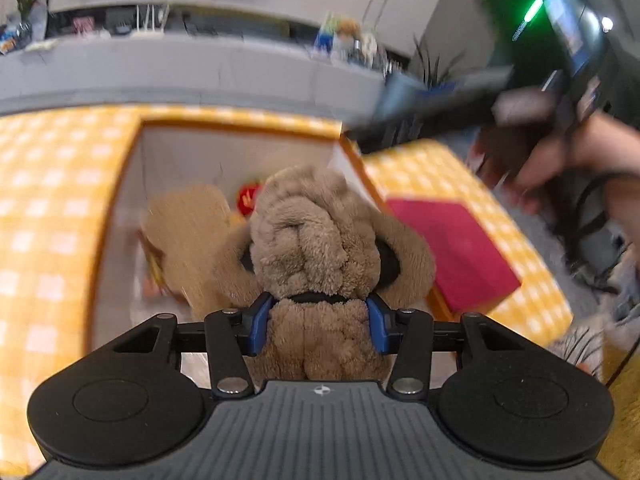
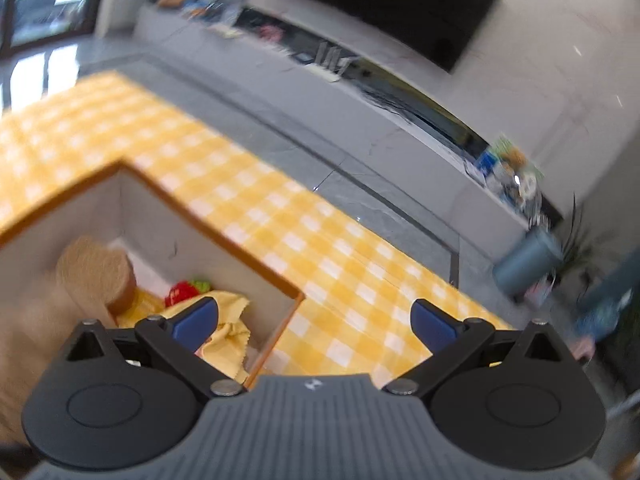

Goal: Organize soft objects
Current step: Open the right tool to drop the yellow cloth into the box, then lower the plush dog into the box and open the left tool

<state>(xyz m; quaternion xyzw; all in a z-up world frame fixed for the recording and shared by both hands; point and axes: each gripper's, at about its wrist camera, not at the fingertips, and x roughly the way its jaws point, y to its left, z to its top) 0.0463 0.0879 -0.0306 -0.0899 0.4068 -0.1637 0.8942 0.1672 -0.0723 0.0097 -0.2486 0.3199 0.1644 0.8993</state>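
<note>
Item: fuzzy tan plush dog (image 1: 316, 240), pinched in your left gripper (image 1: 318, 322), jaws closed on its neck, long axis pointing far. Box w/ white walls & orange rim (image 1: 240, 125) lies directly below/ahead. Right gripper (image 2: 316, 320): wide open, empty, near box's right corner.

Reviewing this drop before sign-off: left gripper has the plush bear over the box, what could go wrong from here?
1. The left gripper pinches only the plush bear at its neck; it may slip early.
2. The box already holds a tan plush, so the bear may catch on the rim.
3. The open right gripper hovers close and may collide.
</note>
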